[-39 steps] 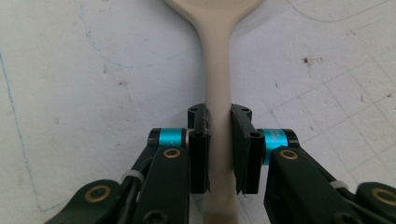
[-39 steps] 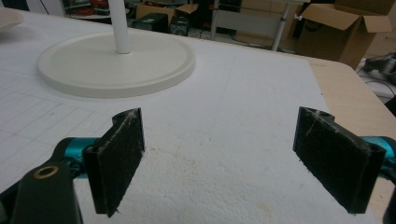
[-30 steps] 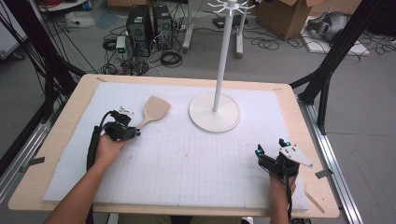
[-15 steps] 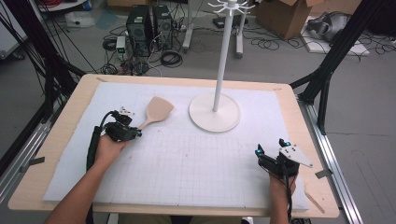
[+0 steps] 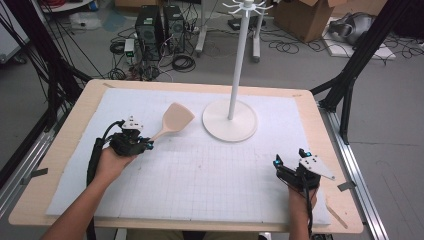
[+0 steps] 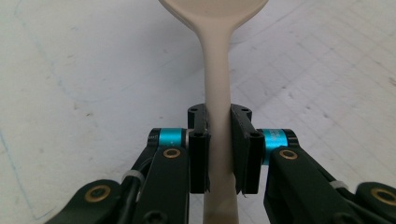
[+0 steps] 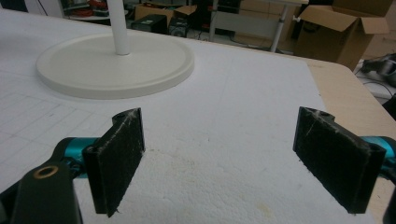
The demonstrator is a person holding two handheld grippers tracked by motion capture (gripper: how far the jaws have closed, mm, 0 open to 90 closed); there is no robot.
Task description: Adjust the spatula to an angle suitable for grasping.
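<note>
A pale wooden spatula points its blade toward the far side of the white mat. My left gripper is shut on its handle, and in the left gripper view the handle runs straight up between the two black pads to the blade at the top edge. My right gripper rests near the mat's front right, its jaws wide apart with nothing between them. In the right gripper view its pads frame bare mat.
A white stand with a round base and a tall pole topped by hooks stands at the mat's far middle; its base lies ahead of my right gripper. Bare wooden table edge borders the mat. Boxes, cables and computers sit on the floor beyond.
My left gripper has carried the spatula a little to the right and slightly upward. The right gripper has stayed where it was.
</note>
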